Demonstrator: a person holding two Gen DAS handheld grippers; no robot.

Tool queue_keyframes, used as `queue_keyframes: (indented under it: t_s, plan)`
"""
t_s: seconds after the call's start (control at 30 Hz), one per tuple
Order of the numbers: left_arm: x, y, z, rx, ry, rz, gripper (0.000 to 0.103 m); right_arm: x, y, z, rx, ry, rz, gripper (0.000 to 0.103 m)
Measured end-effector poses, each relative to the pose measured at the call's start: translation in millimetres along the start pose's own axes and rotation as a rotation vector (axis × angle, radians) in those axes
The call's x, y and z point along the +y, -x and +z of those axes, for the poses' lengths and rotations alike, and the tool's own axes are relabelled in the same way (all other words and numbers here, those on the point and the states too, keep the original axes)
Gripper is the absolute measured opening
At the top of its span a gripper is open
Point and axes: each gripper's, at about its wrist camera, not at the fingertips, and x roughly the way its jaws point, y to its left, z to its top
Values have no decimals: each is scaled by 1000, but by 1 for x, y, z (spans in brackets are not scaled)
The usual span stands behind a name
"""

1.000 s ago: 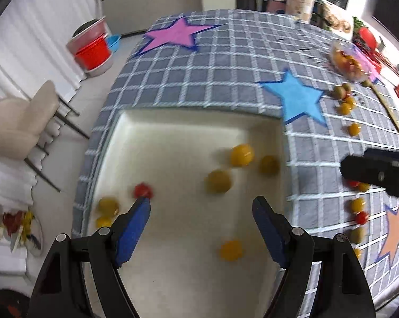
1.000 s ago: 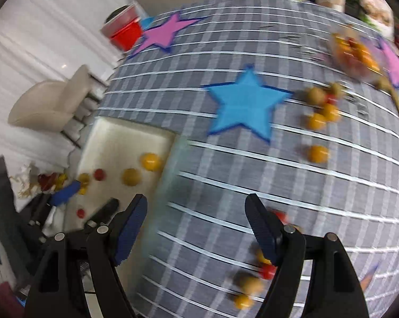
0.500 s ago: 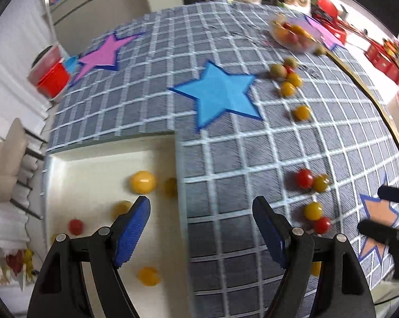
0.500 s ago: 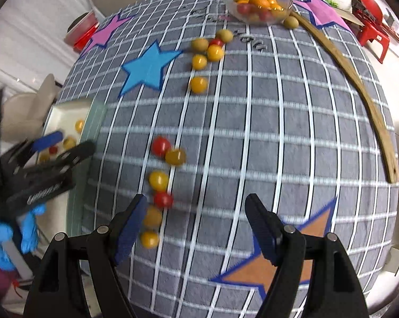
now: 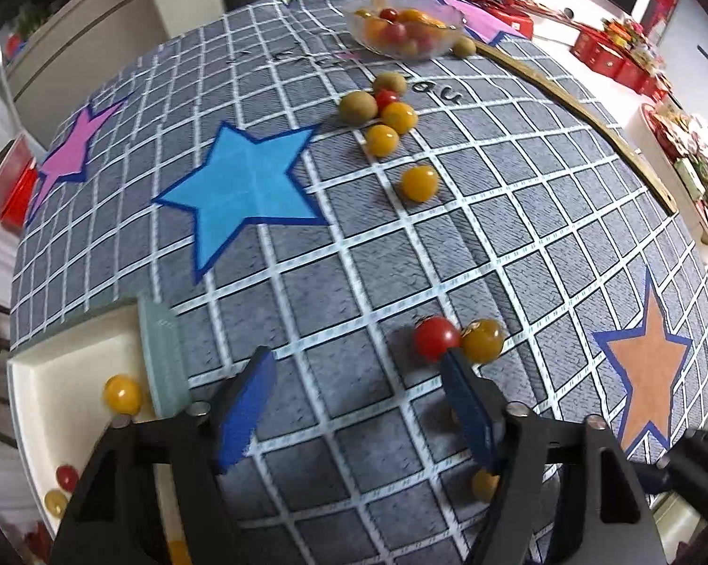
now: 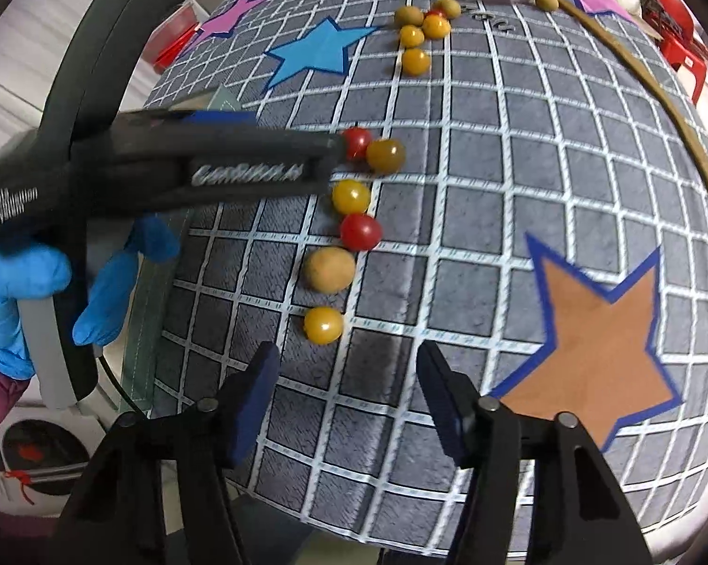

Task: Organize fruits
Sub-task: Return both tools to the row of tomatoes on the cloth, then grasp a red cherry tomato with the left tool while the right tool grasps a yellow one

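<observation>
left gripper (image 5: pixel 354 405): jaws closing, apart, nothing between; one red tomato (image 5: pixel 435 338) at its right tip.
right gripper (image 6: pixel 347 393): jaws closing, apart, nothing between; one yellow tomato (image 6: pixel 323 325) just ahead.

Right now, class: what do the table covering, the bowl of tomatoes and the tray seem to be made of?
Table covering: looks like woven fabric, matte, with a fuzzy grain in its grey squares.
Bowl: clear glass or plastic; the tomatoes show through its wall.
Tray: probably plastic, smooth cream inside, with a pale green translucent rim.
</observation>
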Motion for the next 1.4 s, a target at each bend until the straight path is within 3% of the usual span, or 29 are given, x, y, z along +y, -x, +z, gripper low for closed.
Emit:
queue_keyframes:
  t_s: [0.33,0.4,0.53,0.57,0.67,0.73,0.8,0.87,1.1,1.4]
  plan:
    - [-11,-6,9,-14,-28,-42,73,15,-19,3,-67,4,-54,53]
    - [-11,-7,10,-7,-27,-51,73,17,-20,6,-83,-7,-56,47]
    - [-16,-12,9,8,-50,-50,68,18,-26,16,-81,-42,-37,19]
    - [-18,-15,8,21,-56,-51,60,17,-25,19,-78,-50,-32,19]
    - [-25,-15,7,14,-82,-42,60,7,-20,19,-71,-79,-21,19]
    - [-28,-15,8,6,-92,-43,50,-3,-16,17,-65,-104,-15,19]
    - [-31,-14,9,5,-92,-47,30,-15,-12,13,-59,-135,-7,19]
    - [-31,-13,11,11,-80,-57,23,-26,-7,12,-61,-170,0,20]
    - [-7,-3,2,37,73,-134,23,-51,6,13,-69,-234,14,20]
    - [11,29,-18,9,149,-129,23,-50,18,18,-68,-223,40,20]
